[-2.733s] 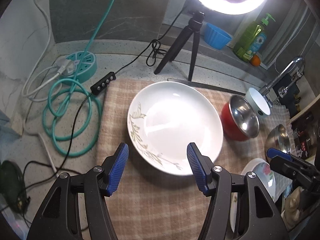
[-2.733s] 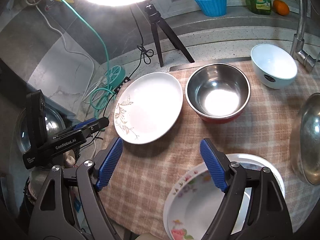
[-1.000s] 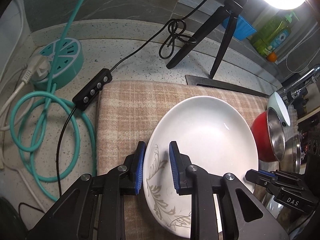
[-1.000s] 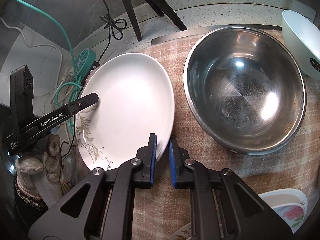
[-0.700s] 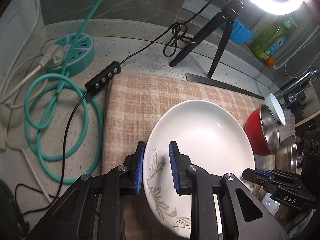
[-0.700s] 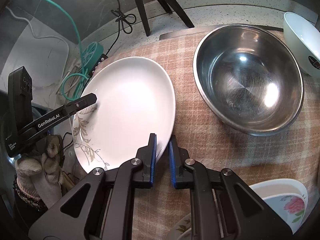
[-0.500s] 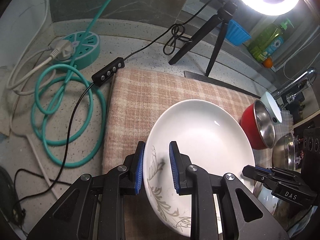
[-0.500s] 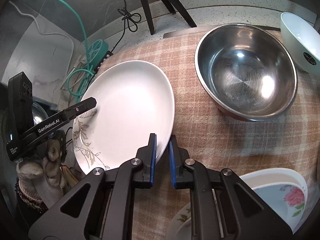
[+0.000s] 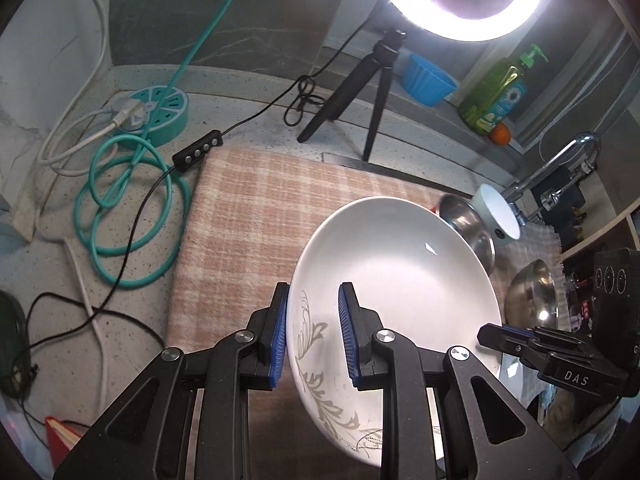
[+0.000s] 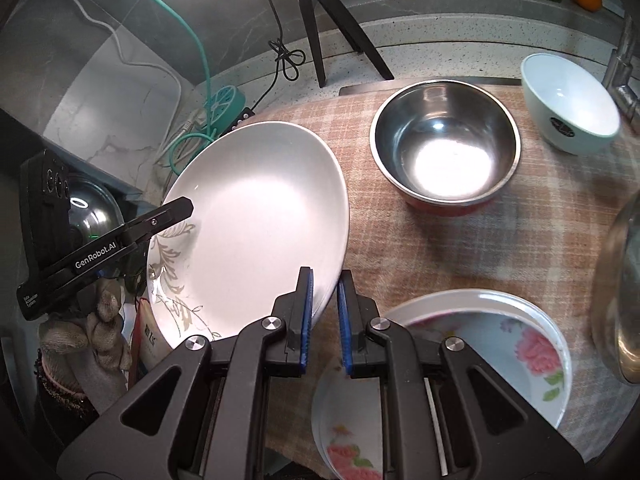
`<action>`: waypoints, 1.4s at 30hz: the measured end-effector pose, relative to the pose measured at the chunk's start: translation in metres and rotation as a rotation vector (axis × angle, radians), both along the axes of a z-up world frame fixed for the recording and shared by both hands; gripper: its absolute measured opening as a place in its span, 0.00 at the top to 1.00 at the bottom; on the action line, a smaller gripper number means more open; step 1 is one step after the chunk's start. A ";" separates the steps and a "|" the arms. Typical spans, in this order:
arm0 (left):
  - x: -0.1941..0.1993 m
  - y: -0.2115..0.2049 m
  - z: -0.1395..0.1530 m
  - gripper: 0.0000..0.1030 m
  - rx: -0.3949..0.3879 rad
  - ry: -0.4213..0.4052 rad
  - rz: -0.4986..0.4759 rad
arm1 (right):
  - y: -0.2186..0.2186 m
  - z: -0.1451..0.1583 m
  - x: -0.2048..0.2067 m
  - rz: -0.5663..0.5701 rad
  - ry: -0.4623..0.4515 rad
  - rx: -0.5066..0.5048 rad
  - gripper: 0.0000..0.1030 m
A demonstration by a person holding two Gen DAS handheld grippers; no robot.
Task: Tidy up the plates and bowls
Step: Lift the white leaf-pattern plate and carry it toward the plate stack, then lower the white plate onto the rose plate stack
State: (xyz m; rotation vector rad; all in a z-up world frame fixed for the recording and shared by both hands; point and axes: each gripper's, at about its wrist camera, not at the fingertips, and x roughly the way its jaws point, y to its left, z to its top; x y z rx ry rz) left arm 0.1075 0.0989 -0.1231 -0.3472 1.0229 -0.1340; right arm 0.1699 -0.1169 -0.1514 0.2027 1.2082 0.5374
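A large white plate with a grey leaf pattern hangs tilted above the checked cloth, held at two sides. My left gripper is shut on its patterned rim. My right gripper is shut on the opposite plain rim of the same white plate. The right gripper also shows at the plate's far edge in the left wrist view, and the left gripper at the plate's left edge in the right wrist view. Floral plates lie stacked below the right gripper.
A steel bowl with a red outside and a white bowl stand on the cloth behind. A ring light on a tripod, a teal power hub with coiled cables, a tap and a steel lid surround the cloth.
Both grippers have lifted the white plate off the cloth and drawn it back towards the cameras; the steel bowl and counter look farther away. Both grips stay the same.
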 end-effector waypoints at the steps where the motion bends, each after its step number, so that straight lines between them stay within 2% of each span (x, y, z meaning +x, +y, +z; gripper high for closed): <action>1: -0.003 -0.004 0.002 0.79 -0.001 -0.005 -0.002 | -0.004 0.002 -0.003 0.001 -0.002 0.001 0.88; 8: -0.024 -0.042 0.007 0.79 -0.014 -0.016 -0.034 | -0.044 0.010 -0.025 -0.002 -0.014 -0.013 0.88; 23: -0.055 -0.116 -0.012 0.79 -0.065 0.036 -0.099 | -0.123 -0.002 -0.055 -0.050 0.019 -0.076 0.88; 30: -0.063 -0.138 -0.016 0.79 -0.047 0.049 -0.130 | -0.142 -0.013 -0.065 -0.059 0.026 -0.107 0.88; 42: -0.069 -0.153 -0.023 0.79 -0.009 0.071 -0.156 | -0.148 -0.026 -0.071 -0.051 0.042 -0.141 0.88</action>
